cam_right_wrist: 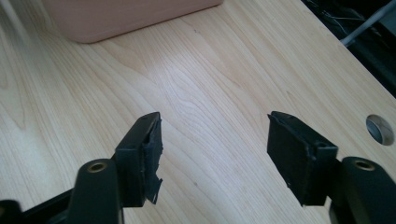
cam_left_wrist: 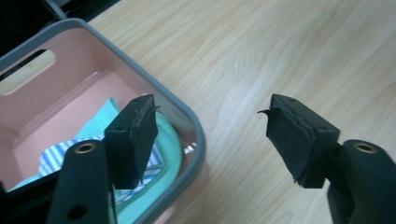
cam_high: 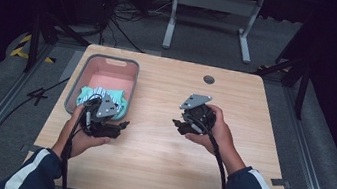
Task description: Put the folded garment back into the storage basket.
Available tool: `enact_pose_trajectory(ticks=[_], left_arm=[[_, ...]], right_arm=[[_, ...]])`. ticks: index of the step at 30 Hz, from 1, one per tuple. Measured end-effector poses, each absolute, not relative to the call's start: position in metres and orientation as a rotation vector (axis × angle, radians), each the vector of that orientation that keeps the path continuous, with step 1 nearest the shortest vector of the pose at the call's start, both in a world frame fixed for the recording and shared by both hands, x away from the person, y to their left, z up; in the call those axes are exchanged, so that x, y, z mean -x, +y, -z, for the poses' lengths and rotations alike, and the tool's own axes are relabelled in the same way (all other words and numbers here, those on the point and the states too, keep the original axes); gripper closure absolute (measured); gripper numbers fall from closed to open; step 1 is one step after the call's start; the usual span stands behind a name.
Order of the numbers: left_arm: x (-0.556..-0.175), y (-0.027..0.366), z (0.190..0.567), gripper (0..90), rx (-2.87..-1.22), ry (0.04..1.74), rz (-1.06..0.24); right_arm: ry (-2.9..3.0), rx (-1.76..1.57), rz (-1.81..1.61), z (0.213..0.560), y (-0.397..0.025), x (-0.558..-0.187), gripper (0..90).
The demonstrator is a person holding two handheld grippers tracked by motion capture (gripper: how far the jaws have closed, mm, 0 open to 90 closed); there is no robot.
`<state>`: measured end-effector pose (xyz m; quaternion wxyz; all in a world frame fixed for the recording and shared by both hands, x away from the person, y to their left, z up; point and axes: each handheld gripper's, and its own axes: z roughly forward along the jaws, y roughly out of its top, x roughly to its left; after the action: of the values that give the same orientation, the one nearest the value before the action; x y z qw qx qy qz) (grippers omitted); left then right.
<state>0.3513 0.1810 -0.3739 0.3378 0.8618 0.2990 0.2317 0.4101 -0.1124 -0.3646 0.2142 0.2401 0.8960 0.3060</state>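
— Gaping wide, both of them? 
— Yes — left gripper [cam_left_wrist: 210, 135] and right gripper [cam_right_wrist: 215, 154] hold nothing. 
— The cloth [cam_high: 86, 94]? 
— Green and striped, inside the pink bin [cam_high: 110, 61] at ten o'clock on the table [cam_high: 159, 143], just under the left gripper's jaws.

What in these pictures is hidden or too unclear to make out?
- Cloth in the bin: in the left gripper view one black jaw covers part of it and the frame edge cuts off the rest; its full shape cannot be told.
- Same cloth in the high view: the left gripper overlaps its near edge.
- Bin in the right gripper view: cut off by the top edge.
- Right gripper: too small in the high view to judge its jaws.
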Motion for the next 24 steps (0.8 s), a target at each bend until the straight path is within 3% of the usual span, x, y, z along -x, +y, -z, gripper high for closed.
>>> enact_pose_trajectory(ticks=[11, 24], left_arm=[[-0.339, 0.165, 0.392, 23.3, -2.251, 0.718, -0.515], [-0.320, 0.146, 0.410, 23.1, -2.318, 0.626, -0.490]], right_arm=[[2.426, -0.721, -0.875, 0.378, -0.150, -0.399, 32.8], [2.405, -0.788, -0.877, 0.402, -0.198, -0.377, 32.5]])
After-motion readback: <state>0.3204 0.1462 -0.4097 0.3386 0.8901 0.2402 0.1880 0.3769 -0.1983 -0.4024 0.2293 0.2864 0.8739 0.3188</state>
